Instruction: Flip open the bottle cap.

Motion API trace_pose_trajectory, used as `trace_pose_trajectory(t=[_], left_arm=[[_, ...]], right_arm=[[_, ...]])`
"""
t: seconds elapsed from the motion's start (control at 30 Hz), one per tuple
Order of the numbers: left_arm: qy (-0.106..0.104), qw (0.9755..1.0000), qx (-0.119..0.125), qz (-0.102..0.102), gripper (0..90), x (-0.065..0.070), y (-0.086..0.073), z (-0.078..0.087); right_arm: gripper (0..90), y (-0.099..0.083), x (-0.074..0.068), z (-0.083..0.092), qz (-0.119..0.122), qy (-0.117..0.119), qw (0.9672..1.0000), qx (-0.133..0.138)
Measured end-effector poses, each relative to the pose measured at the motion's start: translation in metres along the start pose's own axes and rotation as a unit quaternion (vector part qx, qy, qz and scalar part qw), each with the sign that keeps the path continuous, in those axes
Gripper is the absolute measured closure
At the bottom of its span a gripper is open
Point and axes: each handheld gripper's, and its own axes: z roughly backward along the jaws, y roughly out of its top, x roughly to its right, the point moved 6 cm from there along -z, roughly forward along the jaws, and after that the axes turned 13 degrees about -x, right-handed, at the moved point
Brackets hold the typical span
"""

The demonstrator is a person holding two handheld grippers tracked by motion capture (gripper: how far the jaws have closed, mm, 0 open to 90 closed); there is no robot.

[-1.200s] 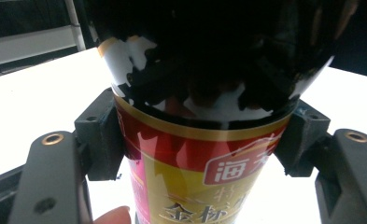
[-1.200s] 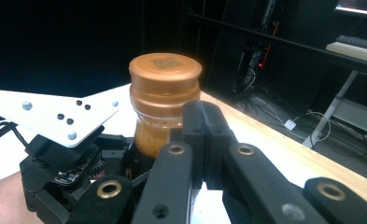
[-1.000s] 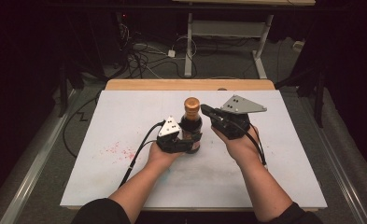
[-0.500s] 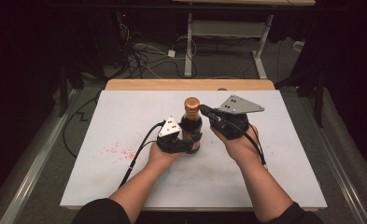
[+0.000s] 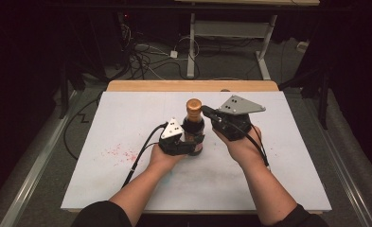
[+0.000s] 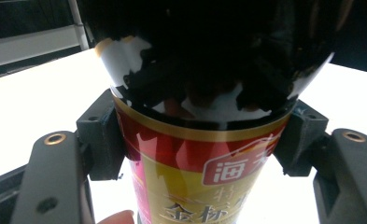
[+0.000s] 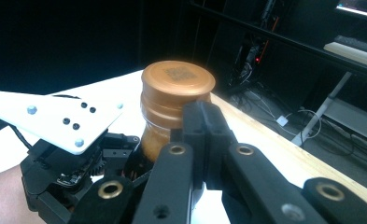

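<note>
I've got a dark bottle (image 5: 193, 132) standing upright near the middle of the white table (image 5: 287, 165), and both of my tools are on it or right at it. My left gripper (image 5: 176, 141) is down low, wrapped on the bottle's body — in the left gripper view the 2 black pads sit against either side of the red and gold label (image 6: 195, 177), clamped onto the bottle (image 6: 204, 93) just under its dark shoulder. A fingertip (image 6: 118, 218) peeks in at the bottom edge there (mine, I take it).

Up top, my right gripper (image 5: 212, 115) reaches in from the right at the height of the bottle's neck, its grey plate (image 5: 241, 105) tilted above my hand. In the right gripper view the copper-coloured cap (image 7: 177, 81) sits just beyond the jaw tips, and the jaws look drawn close together in front of the neck — whether they actually pinch it or merely rest beside it, I cannot tell from this angle. The left gripper (image 7: 74, 163) shows beyond, with its white plate (image 7: 55, 119) level with the neck.

On the table surface, left of the bottle, there's a scatter of faint red marks (image 5: 119, 152). A wooden strip (image 5: 193, 85) runs along the far edge, with cables (image 5: 146, 56) on the floor behind.
</note>
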Motion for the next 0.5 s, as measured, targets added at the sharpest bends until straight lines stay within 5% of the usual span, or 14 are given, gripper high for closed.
trace_pose_trajectory(t=[0.07, 0.1, 0.13, 0.17, 0.2, 0.23, 0.27, 0.5], left_arm=[[0.002, 1.0000, 0.000, -0.002, 29.6, 0.0001, -0.0002, -0.0003], [0.005, 0.9989, -0.031, -0.036, 29.6, -0.0032, -0.0042, 0.0031], [0.005, 0.9988, -0.031, -0.037, 29.7, -0.0032, -0.0043, 0.0031], [0.005, 0.9988, -0.031, -0.036, 29.7, -0.0031, -0.0042, 0.0031], [0.003, 1.0000, -0.002, -0.002, 29.8, 0.0002, -0.0005, -0.0004], [0.005, 0.9989, -0.030, -0.036, 29.8, -0.0033, -0.0041, 0.0031], [0.004, 1.0000, -0.002, -0.003, 29.8, -0.0001, -0.0004, -0.0003], [0.004, 1.0000, -0.002, -0.003, 29.9, -0.0006, -0.0003, -0.0001]], right_arm=[[90.0, 0.0004, -0.0002, 0.0004, 0.001, -0.001, 1.0000, -0.003], [90.0, 0.0006, -0.0002, 0.0006, 0.002, -0.003, 1.0000, -0.004], [90.0, 0.0007, 0.0000, 0.0008, 0.002, -0.005, 1.0000, -0.006], [90.0, 0.0009, 0.0000, 0.0009, 0.002, -0.005, 1.0000, -0.007], [90.0, 0.0012, -0.0003, 0.0009, 0.002, -0.005, 1.0000, -0.008], [90.0, 0.0016, -0.0006, 0.0007, 0.003, -0.006, 0.9999, -0.009], [90.0, 0.0020, -0.0007, 0.0006, 0.003, -0.007, 0.9999, -0.009], [90.0, 0.0035, -0.0016, -0.0003, 0.007, -0.011, 0.9998, -0.012]])
